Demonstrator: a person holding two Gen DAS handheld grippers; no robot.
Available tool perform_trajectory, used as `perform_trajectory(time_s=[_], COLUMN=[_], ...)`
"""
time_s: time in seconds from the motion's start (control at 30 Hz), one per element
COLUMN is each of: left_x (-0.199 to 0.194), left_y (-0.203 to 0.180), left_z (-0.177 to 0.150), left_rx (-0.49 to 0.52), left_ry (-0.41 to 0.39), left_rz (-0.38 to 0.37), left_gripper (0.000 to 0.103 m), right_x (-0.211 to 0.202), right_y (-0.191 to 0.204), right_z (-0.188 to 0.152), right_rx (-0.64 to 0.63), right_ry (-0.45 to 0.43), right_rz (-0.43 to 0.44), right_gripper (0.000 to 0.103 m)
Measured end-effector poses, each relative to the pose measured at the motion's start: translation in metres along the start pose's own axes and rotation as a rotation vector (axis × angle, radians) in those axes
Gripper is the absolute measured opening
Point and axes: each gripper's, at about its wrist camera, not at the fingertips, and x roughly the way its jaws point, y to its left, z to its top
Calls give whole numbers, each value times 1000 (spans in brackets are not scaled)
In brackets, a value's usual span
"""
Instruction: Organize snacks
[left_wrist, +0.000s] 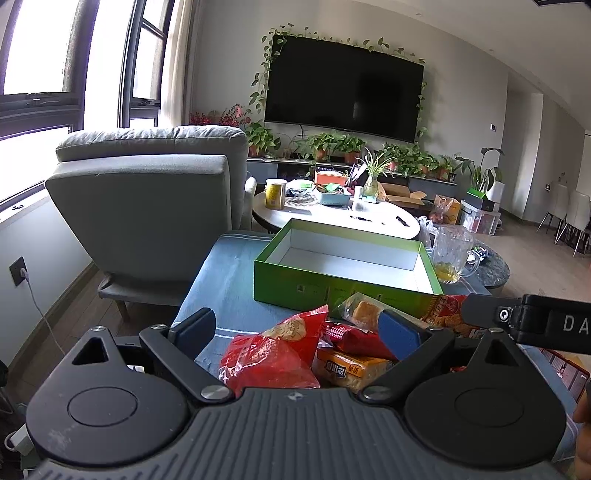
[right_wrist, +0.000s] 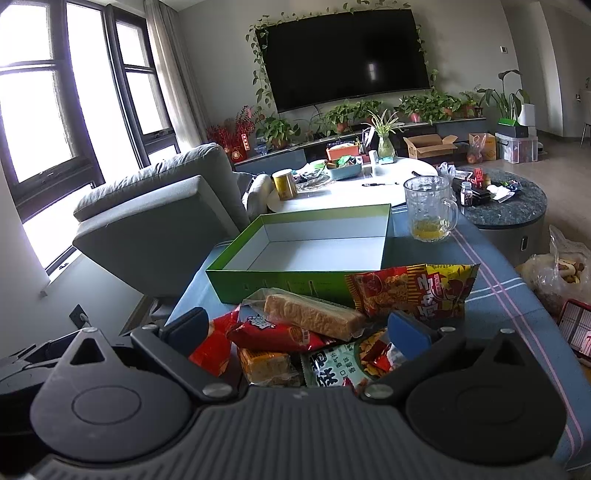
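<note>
An open green box (left_wrist: 325, 286) (right_wrist: 280, 278) with a white, empty inside stands on the blue cloth. In front of it lies a pile of snacks: a red bag (left_wrist: 273, 354), a wrapped bread slice (right_wrist: 314, 317) (left_wrist: 364, 310), a red-and-yellow bag (right_wrist: 413, 291), a red packet (right_wrist: 273, 334), an orange cracker pack (left_wrist: 351, 369) (right_wrist: 264, 363) and a green-white packet (right_wrist: 340, 363). My left gripper (left_wrist: 297, 330) hovers open over the red bag. My right gripper (right_wrist: 295, 330) is open above the pile, holding nothing; its black body (left_wrist: 535, 325) shows at the right of the left wrist view.
A glass mug (right_wrist: 430, 208) (left_wrist: 452, 254) with yellow liquid stands right of the box. A grey armchair (left_wrist: 147, 206) is at the left. Behind are a cluttered white table (left_wrist: 332, 216), a dark round table (right_wrist: 506, 206), a TV and potted plants. A plastic bag (right_wrist: 557, 269) lies at the right.
</note>
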Motion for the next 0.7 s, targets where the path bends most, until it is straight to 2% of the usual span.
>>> perform_trajectory(time_s=[0.7], left_x=[3], left_y=[2], left_z=[-2], left_rx=[1], left_ry=[8], left_rz=[1], left_gripper=[94], right_x=[0], right_y=[1], right_z=[2], right_rx=[-7], right_ry=[6], right_rz=[-1], right_gripper=[78])
